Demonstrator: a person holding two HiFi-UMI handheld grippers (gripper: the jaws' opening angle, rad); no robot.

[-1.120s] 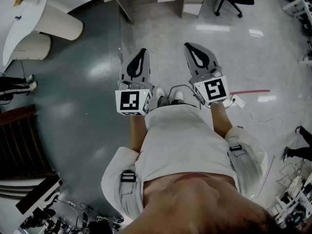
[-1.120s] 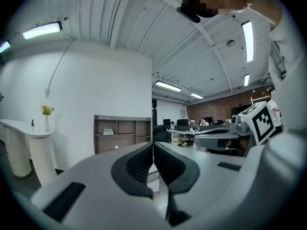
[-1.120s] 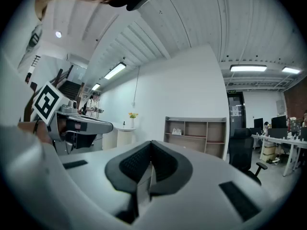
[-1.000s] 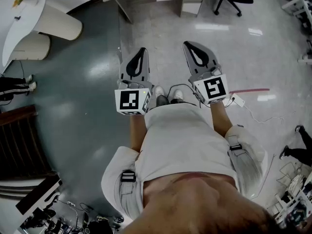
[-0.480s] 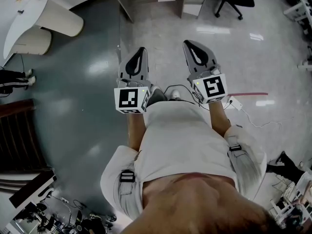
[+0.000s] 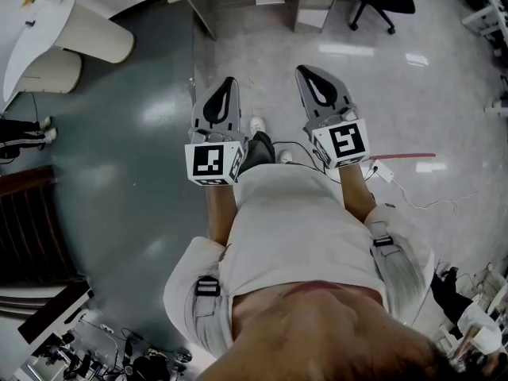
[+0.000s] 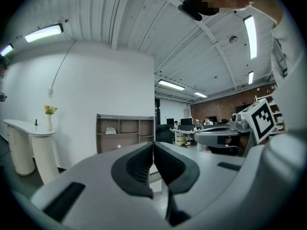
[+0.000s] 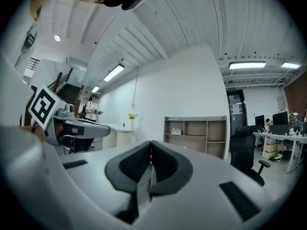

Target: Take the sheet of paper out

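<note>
Well, nearest to me the head view looks down my pale shirt (image 6: 294, 228) to two tools held side by side and apart from each other, the left tool (image 6: 229, 83) and the right tool (image 6: 304, 71), both pointing away from me. Each carries one marker cube, so two in all: the left cube (image 6: 213, 163) and the right cube (image 6: 343, 144).

Only the two gripper views show the jaws face on. On each tool the dark pads are pressed together with nothing between them.

Only the head view shows what is under my hands. I count two white shoes, one (image 6: 257, 124) forward between the tools and the other (image 6: 283, 156) back by my shirt. The floor (image 6: 119, 189) is dark blue-grey on the left and pale and glossy on the right. A white cable (image 6: 413, 190) and one red strip (image 6: 413, 156) lie on the pale part.

Farther off, the gripper views look level across the room, which the head view cannot. Both show one open shelf unit (image 7: 125, 133) against the white wall. The left gripper view adds one vase of flowers (image 7: 49, 116) on a white curved surface (image 7: 26, 128). The right gripper view adds one black office chair (image 8: 244, 150) and, far to its left, a person standing (image 8: 91, 107).

Where the sheet of paper is, and which way its long side runs, I cannot tell from any view.
</note>
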